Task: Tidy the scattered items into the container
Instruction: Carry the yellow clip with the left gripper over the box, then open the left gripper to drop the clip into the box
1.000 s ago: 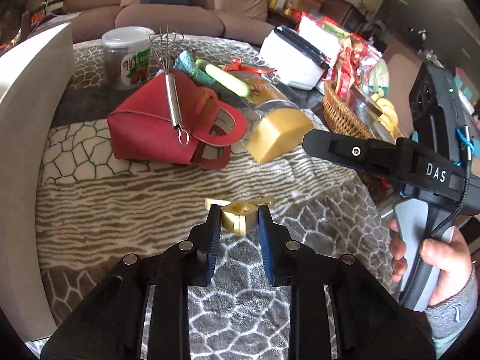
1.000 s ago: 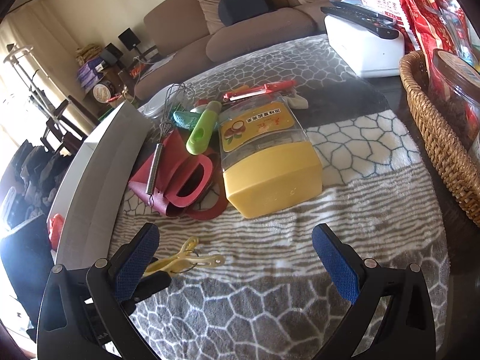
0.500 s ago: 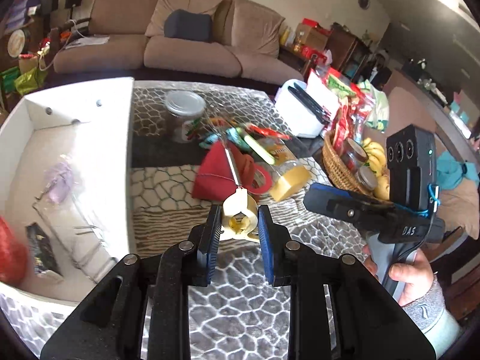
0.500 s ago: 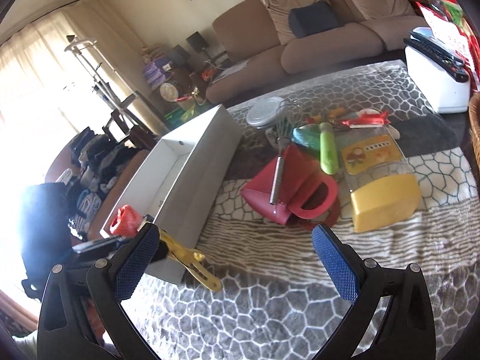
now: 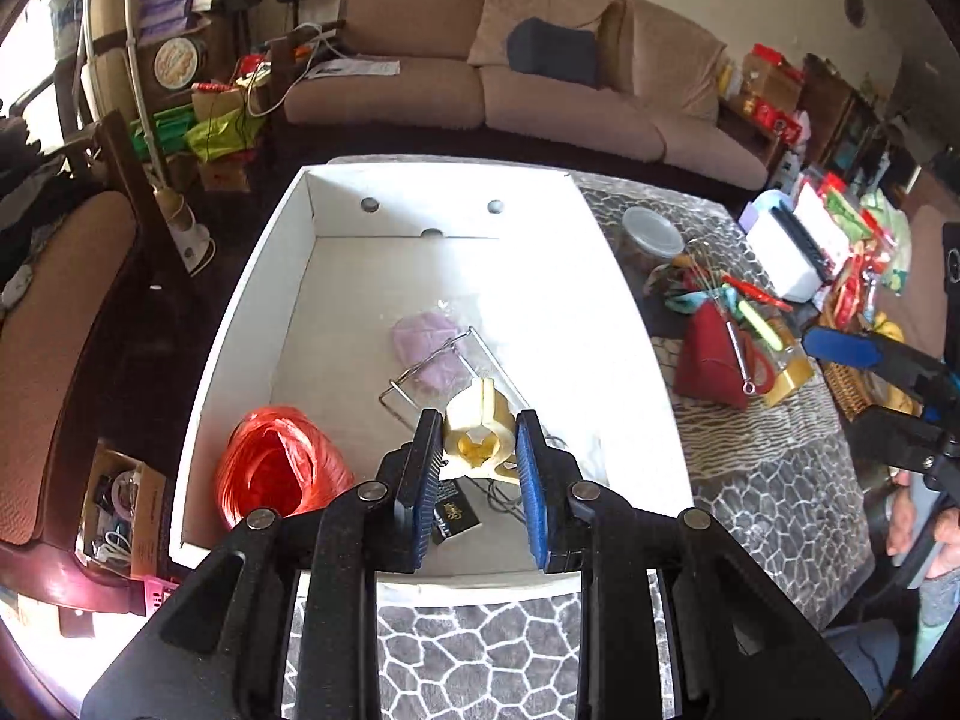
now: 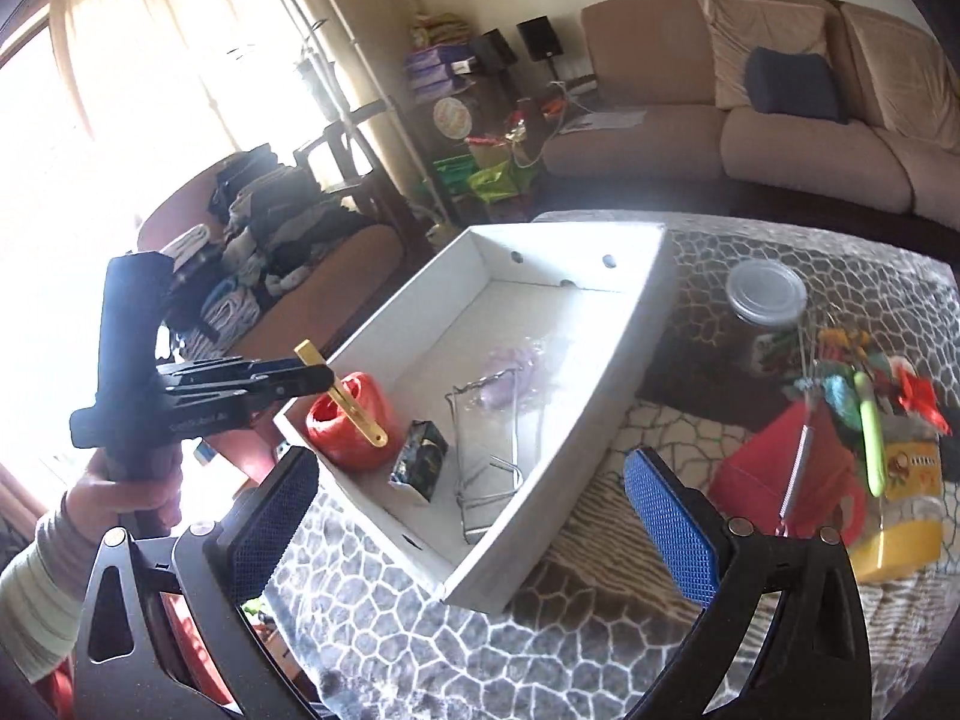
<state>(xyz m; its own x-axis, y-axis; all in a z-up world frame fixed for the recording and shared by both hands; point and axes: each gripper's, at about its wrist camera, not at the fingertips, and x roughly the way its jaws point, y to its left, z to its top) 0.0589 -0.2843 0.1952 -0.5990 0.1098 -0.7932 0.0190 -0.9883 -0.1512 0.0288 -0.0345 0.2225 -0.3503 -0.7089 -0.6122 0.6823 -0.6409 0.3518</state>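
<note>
Pinching a yellow plastic clip (image 5: 480,433), the left hand-held gripper (image 5: 474,468) is hovering over the near end of the white box (image 5: 624,306). Clip is looking light, stiff and slick, so the grip across its flat sides seems right. Right hand-held gripper (image 6: 474,516) is hanging spread and empty above the bench (image 6: 600,648). Red pouch (image 6: 774,474), whisk (image 6: 798,450) and yellow-lidded tub (image 6: 900,534) are waiting on the cloth.

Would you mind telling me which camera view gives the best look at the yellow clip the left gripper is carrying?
The right wrist view: it shows the yellow clip side-on, its whole length hanging from the left gripper above the white box. The left wrist view shows only its end, pinched between the blue pads.
</note>
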